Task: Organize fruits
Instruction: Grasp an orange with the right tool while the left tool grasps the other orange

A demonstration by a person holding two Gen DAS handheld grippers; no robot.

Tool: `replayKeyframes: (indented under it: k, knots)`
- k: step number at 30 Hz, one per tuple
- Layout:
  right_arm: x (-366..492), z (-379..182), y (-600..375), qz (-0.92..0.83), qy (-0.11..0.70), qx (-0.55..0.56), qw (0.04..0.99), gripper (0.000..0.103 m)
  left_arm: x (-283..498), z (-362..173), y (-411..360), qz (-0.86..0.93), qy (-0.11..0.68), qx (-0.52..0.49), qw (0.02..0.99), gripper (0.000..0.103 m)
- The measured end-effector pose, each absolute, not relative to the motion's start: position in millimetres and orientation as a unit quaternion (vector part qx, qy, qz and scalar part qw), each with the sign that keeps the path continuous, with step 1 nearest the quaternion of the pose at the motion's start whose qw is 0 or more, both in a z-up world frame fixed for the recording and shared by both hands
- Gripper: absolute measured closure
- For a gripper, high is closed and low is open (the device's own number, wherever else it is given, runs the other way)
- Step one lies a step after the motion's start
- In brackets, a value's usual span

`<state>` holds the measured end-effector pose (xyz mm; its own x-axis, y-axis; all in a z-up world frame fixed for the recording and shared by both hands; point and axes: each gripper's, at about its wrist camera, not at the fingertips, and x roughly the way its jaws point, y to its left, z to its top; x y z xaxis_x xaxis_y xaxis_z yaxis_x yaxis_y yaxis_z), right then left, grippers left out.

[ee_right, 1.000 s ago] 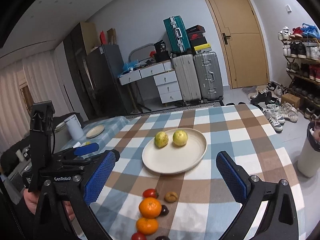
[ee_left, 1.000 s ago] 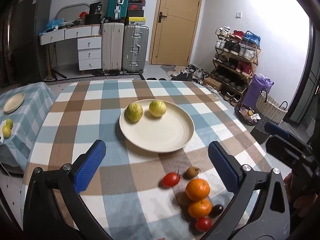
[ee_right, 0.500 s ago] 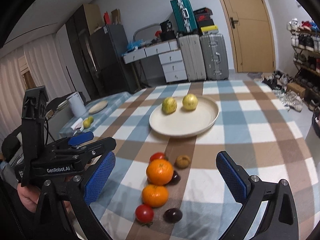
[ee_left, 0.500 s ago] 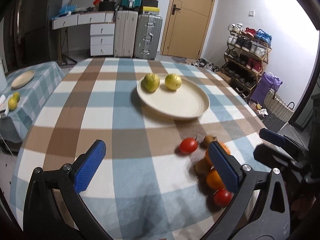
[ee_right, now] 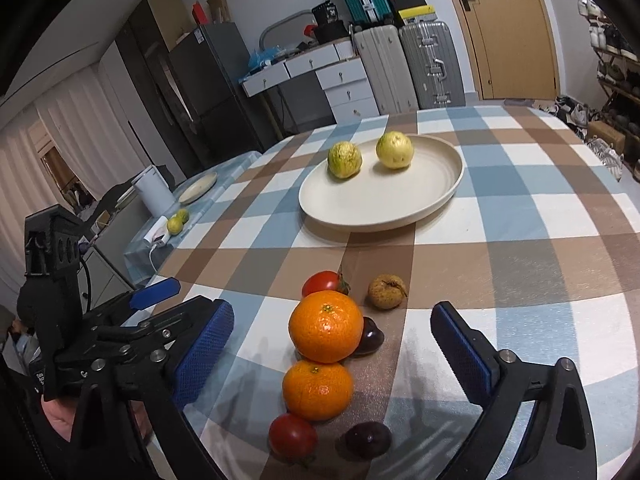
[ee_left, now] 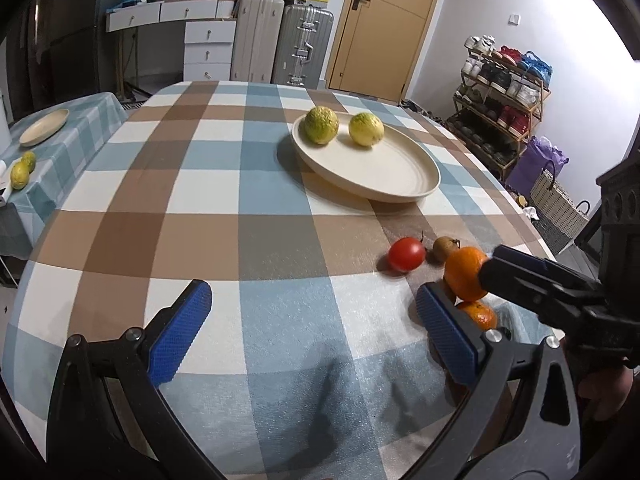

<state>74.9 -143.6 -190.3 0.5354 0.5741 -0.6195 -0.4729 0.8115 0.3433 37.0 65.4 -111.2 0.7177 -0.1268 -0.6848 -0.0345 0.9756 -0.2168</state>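
A cream plate on the checked table holds two yellow-green fruits. In front of it lies a cluster: two oranges, two tomatoes, a brown fruit and two dark plums. My right gripper straddles the oranges; its jaws are closing, with the pads clear of the fruit. To the left of the cluster my left gripper hangs open over bare cloth, nothing between its fingers. The upper orange and a tomato show beside its right finger.
A low side table at the left carries a small plate and two yellow fruits. Suitcases, a drawer unit and a door stand behind the table. A shoe rack and baskets stand at the right. The table's near edge lies just below both grippers.
Both grippers have sunk toward the table and come closer to the fruit cluster. The oranges now lie between the right gripper's fingers, which have narrowed a little.
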Motion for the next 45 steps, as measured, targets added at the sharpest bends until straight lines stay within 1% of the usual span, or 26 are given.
replayKeyframes:
  k: [1,3,7,9,11,21,31,39,45]
  knots:
    - [76.9,-192.2,-142.3,0.301,0.382,0.067,0.871,0.012,36.9,-111.2,63.5,-0.024,0.376,-0.105,0.920,0.001]
    - [80.4,-195.9,-140.2,0.308,0.393,0.070,0.863,0.025,38.1,-112.4,61.1,-0.022,0.377,-0.098,0.921,0.001]
    - [82.6,-201.7,-138.8,0.309,0.406,0.072,0.857,0.037,41.4,-113.0,60.3,-0.023,0.378,-0.096,0.920,0.001]
    - [83.5,-203.1,-139.3,0.313,0.408,0.076,0.854,0.054,41.6,-112.6,59.7,-0.023,0.378,-0.094,0.921,0.001]
    - [82.8,-202.6,-140.2,0.317,0.404,0.078,0.854,0.059,41.8,-112.0,58.2,-0.025,0.379,-0.093,0.921,0.001]
    - [76.0,-195.5,-157.4,0.321,0.377,0.104,0.863,0.060,40.1,-107.5,40.1,-0.059,0.393,-0.101,0.912,0.001]
    - [60.6,-175.6,-188.6,0.316,0.319,0.121,0.885,0.060,46.9,-109.8,6.7,-0.110,0.425,-0.115,0.891,0.001]
    - [53.4,-174.1,-201.2,0.312,0.304,0.112,0.893,0.060,58.0,-119.5,-15.3,-0.128,0.449,-0.115,0.877,0.001]
    - [55.3,-182.1,-209.1,0.305,0.316,0.118,0.891,0.060,59.0,-122.9,-26.8,-0.135,0.457,-0.112,0.872,0.001]
